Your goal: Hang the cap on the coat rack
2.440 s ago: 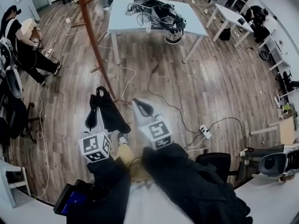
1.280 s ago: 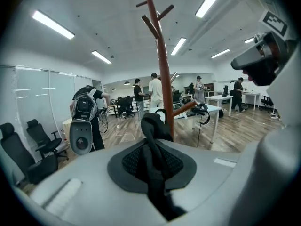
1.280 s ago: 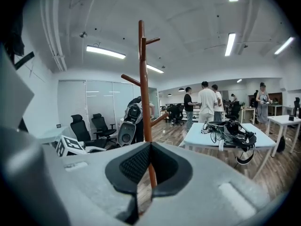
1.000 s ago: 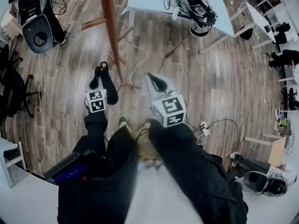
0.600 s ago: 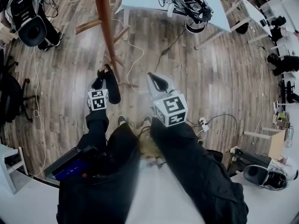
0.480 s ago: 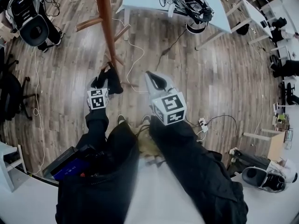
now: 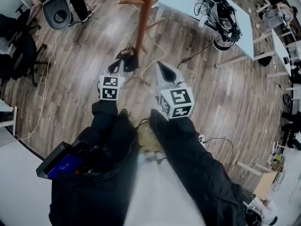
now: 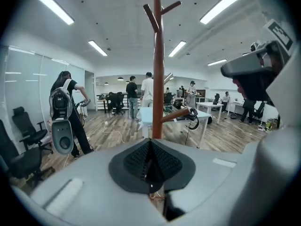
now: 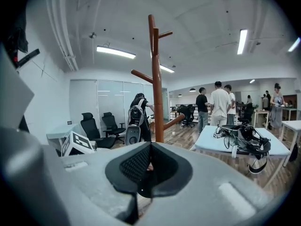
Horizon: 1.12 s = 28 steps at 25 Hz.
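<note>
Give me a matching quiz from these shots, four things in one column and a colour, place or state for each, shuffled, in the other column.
Things:
1. coat rack
2. table
3. left gripper
4. office chair

Descriptions:
A. jaws shut
B. black, beside the glass wall
C. brown wood, standing upright
D. pale top with cables piled on it

Pairs: 1-C, 2-D, 3-A, 4-B
</note>
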Motion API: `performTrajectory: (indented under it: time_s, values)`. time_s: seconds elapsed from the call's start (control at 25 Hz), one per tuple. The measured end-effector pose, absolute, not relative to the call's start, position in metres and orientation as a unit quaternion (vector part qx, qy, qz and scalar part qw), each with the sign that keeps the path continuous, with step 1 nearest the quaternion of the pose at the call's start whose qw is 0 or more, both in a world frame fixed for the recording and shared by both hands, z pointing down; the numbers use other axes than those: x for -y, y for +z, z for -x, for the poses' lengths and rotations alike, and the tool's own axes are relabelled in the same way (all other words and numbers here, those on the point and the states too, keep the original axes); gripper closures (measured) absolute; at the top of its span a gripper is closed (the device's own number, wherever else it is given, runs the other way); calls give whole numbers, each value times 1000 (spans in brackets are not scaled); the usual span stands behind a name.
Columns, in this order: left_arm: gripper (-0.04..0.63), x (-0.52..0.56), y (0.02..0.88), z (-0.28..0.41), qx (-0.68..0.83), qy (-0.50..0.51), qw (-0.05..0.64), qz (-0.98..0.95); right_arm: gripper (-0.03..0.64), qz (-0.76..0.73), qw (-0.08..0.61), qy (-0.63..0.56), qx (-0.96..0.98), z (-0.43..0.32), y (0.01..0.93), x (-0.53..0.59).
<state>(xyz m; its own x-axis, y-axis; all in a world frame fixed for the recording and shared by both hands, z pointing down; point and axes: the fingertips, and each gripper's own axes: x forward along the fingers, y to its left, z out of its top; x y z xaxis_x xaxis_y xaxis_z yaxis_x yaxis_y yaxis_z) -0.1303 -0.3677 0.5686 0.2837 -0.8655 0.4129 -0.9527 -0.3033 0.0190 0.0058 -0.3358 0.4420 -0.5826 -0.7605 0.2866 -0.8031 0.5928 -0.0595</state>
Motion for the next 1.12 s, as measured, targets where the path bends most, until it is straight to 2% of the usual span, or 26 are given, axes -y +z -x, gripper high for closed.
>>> performTrajectory:
  time_s: [0.36, 0.56, 0.88, 1.12]
  values:
    - [595, 348, 456, 131, 615, 93, 55, -781, 618, -449, 76, 58, 888, 5, 415, 330]
    - [596, 328, 415, 123, 619, 34, 56, -783, 618, -449, 60, 32, 891, 8, 405, 319]
    - [595, 321, 384, 108, 624, 19, 52, -779, 621, -466, 39, 6, 884, 5, 383, 323]
    - [596, 318, 393, 104, 622, 23, 59, -780, 621, -470, 29, 1, 882, 4, 378, 319]
